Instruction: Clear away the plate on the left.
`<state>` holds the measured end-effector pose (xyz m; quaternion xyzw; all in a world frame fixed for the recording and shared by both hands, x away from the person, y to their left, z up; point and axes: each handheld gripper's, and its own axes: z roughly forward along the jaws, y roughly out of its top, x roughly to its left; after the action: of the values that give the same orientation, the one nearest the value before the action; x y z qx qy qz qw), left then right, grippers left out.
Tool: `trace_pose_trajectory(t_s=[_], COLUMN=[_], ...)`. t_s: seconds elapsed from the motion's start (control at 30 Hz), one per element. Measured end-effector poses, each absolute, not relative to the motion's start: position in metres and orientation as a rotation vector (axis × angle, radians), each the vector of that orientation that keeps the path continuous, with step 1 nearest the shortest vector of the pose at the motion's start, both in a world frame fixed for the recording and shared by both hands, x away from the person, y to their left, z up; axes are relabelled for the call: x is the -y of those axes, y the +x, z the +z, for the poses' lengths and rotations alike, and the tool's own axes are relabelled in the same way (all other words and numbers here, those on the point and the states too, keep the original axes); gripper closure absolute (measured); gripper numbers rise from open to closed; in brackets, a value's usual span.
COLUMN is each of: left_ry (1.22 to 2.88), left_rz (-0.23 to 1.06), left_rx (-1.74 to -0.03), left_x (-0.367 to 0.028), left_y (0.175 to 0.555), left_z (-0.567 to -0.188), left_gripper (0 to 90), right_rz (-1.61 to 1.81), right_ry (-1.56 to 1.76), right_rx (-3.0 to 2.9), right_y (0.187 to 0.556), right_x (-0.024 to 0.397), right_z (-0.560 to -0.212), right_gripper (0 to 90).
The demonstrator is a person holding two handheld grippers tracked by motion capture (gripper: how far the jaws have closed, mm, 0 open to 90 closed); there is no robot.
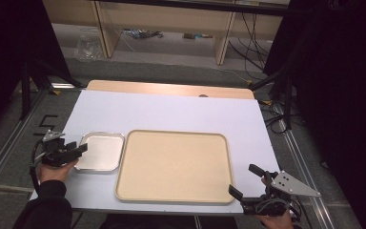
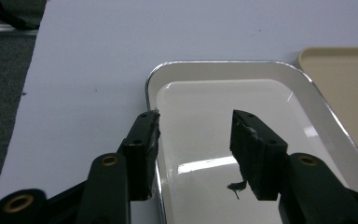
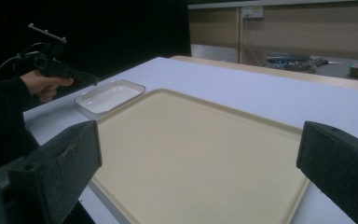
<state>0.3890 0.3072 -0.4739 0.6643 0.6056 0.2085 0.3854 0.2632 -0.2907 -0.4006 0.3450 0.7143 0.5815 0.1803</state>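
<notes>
- The small rectangular metal tray with a white enamelled inside point(image 1: 100, 151) was found on the white tabletop point(image 1: 171, 112), just beside the left edge of the large beige plastic tray point(image 1: 174, 166).
- The left hand-held gripper point(image 2: 195, 154) was seen half open, straddling the small tray's near-left rim, one jaw outside, one inside; no firm pinch could be confirmed.
- The tray was judged light, stiff and slippery; the raised rim offered the only hold.
- The right hand-held gripper point(image 3: 198, 172) was held wide, empty.
- Open tabletop lay beyond both trays.

small tray point(image 1: 101, 151) rim between left tool point(image 2: 193, 149) jaws
</notes>
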Motion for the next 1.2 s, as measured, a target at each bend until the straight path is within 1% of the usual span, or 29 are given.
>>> trace_pose_trajectory(t_s=[0.07, 0.13, 0.23, 0.3, 0.43, 0.47, 0.57, 0.63, 0.77, 0.8, 0.9, 1.03, 1.1, 1.2], left_ry=[1.705, 1.748, 1.719, 1.749, 1.767, 1.748, 1.771, 1.759, 1.791, 1.792, 1.755, 1.740, 1.673, 1.641], left_rz=[0.507, 0.513, 0.503, 0.503, 0.496, 0.503, 0.488, 0.499, 0.463, 0.459, 0.445, 0.415, 0.369, 0.361], left_rx=[-1.564, -1.557, -1.579, -1.587, -1.612, -1.624, -1.644, -1.636, -1.667, -1.672, -1.667, -1.677, -1.718, -1.709], left_x=[-0.308, -0.310, -0.311, -0.313, -0.316, -0.315, -0.317, -0.318, -0.320, -0.319, -0.318, -0.322, -0.323, -0.324], left_y=[0.392, 0.393, 0.396, 0.396, 0.399, 0.400, 0.402, 0.404, 0.406, 0.406, 0.407, 0.408, 0.409, 0.410], left_z=[-0.477, -0.478, -0.480, -0.480, -0.482, -0.484, -0.485, -0.488, -0.490, -0.490, -0.492, -0.492, -0.492, -0.494], left_gripper=[53.0, 54.5, 57.2, 58.9, 59.8, 60.6, 60.1, 64.9, 69.3, 73.0, 77.7, 82.4, 83.7, 85.3], right_rz=[1.639, 1.639, 1.638, 1.638, 1.639, 1.639, 1.640, 1.639, 1.639, 1.637, 1.641, 1.640, 1.635, 1.633], right_ry=[0.974, 0.973, 0.974, 0.973, 0.972, 0.973, 0.969, 0.970, 0.970, 0.970, 0.970, 0.971, 0.972, 0.972], right_rx=[-2.027, -2.028, -2.028, -2.029, -2.028, -2.030, -2.026, -2.030, -2.031, -2.031, -2.030, -2.028, -2.033, -2.036], right_y=[0.263, 0.263, 0.263, 0.263, 0.263, 0.263, 0.263, 0.263, 0.263, 0.263, 0.263, 0.263, 0.263, 0.263], right_x=[0.291, 0.291, 0.291, 0.291, 0.291, 0.291, 0.291, 0.291, 0.291, 0.291, 0.291, 0.290, 0.290, 0.290], right_z=[-0.400, -0.400, -0.400, -0.400, -0.400, -0.400, -0.400, -0.400, -0.400, -0.400, -0.400, -0.400, -0.400, -0.400], right_gripper=[0.5, 0.5, 0.5, 0.5, 0.5, 0.5, 0.5, 0.5, 0.5, 0.5, 0.5, 0.5, 0.5, 0.5])
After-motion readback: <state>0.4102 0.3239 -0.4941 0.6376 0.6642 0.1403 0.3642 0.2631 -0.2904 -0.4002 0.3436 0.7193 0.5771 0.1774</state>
